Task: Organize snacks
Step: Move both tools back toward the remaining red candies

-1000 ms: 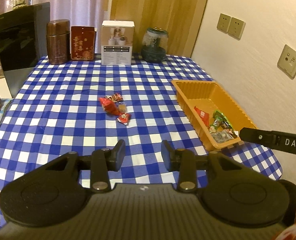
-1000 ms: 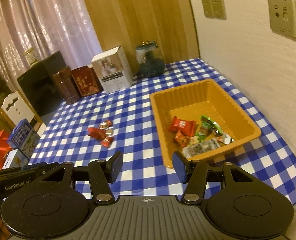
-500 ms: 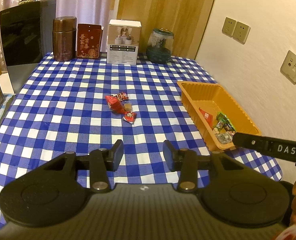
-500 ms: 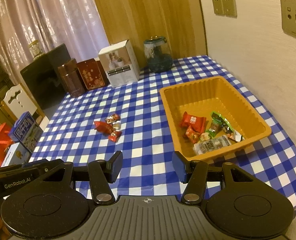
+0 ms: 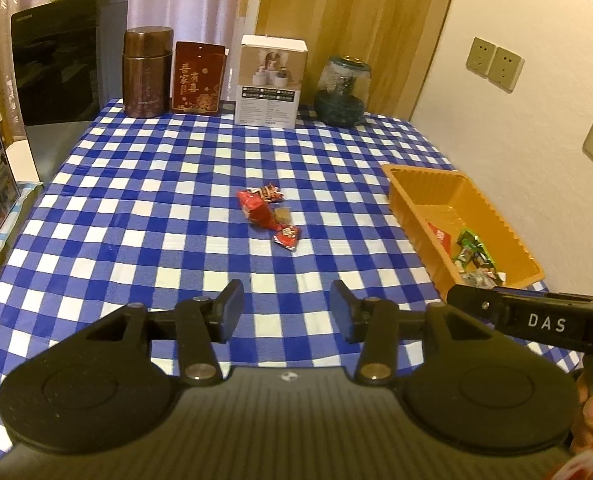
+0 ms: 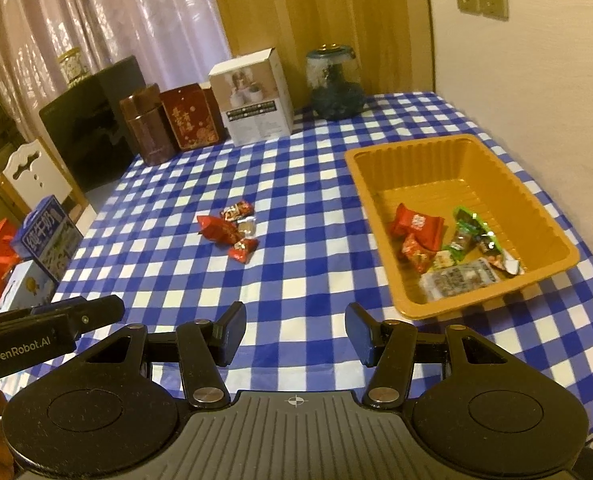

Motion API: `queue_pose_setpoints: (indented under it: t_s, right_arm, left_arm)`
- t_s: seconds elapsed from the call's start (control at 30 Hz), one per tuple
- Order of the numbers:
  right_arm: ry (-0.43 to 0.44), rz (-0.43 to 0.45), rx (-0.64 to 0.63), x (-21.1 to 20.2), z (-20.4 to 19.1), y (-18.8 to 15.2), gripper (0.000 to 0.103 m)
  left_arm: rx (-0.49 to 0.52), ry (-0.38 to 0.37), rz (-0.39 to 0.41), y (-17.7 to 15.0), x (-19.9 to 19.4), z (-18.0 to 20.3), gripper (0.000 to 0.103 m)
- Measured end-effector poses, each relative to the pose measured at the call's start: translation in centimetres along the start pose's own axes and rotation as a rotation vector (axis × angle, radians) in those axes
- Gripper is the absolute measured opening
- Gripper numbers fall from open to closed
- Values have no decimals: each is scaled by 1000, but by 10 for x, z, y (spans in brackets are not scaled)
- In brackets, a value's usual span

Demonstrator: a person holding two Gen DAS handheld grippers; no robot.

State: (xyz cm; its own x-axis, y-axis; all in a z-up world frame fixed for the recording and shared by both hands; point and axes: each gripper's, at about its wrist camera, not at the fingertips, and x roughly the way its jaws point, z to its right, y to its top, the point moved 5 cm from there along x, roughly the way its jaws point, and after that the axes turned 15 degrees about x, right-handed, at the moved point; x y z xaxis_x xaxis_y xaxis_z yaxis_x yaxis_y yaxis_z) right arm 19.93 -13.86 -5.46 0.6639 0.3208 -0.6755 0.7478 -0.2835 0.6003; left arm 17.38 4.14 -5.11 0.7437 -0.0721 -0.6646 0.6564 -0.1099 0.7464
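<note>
A small heap of red-wrapped snacks point(image 5: 266, 210) point(image 6: 230, 230) lies mid-table on the blue checked cloth. At the right stands an orange tray point(image 5: 420, 178) point(image 6: 416, 148) holding several red and green wrapped snacks point(image 6: 448, 246). My left gripper point(image 5: 287, 312) hovers over the near part of the cloth, short of the heap; its jaws are opening with nothing between them. My right gripper point(image 6: 295, 330) is open and empty, near the tray's front left corner. Each gripper's side shows at the edge of the other's view.
Along the far edge stand a brown canister point(image 5: 146, 72), a red box point(image 5: 197, 78), a white box point(image 5: 270, 82) and a glass jar point(image 5: 342, 92). A black appliance point(image 5: 62, 60) and cartons point(image 6: 46, 240) sit off the left side. A wall with sockets runs on the right.
The left gripper's jaws have widened. Both grippers have shifted over the cloth, and the heap and tray now sit further right in the right wrist view.
</note>
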Motion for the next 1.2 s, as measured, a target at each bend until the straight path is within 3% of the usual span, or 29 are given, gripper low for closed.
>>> queue_pose_setpoints:
  t_s: [0.67,0.97,1.2]
  right_arm:
    - [3,-60,-7,78,-27,-2,55]
    - [33,-31,-6,115,-40,3,55]
    - [37,8,-17,147,-54,7,55]
  left_arm:
    - [55,12,-37,11,58,-45,46]
    - [138,6,-40,17,97,-65,46]
    - [177,-42,-39,20,136,-82,46]
